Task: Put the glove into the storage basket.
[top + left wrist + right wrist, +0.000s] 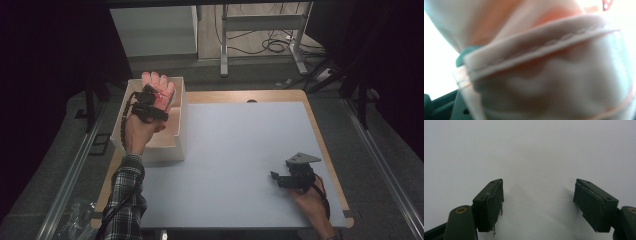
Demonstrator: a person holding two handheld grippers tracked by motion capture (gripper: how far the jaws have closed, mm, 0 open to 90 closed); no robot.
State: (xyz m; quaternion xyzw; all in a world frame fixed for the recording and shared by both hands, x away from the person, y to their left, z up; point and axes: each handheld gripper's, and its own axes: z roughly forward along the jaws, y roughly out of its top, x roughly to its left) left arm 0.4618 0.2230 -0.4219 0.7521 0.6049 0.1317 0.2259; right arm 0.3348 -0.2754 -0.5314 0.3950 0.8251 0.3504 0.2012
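Observation:
A pale pink fabric piece with finger-like lobes hangs over the open white box at the table's left. My left gripper is above the box's inside and shut on this fabric. In the left gripper view the fabric is blurred and very close, with a stitched hem running across it. My right gripper rests low over the pale blue mat near the front right, held by a hand. Its jaws stand wide apart, the right gripper open with bare mat between the pads.
The mat covers most of a wooden table whose edge shows along the right and back. A white cabinet, metal table legs and floor cables lie beyond. A clear plastic bag sits on the floor at bottom left.

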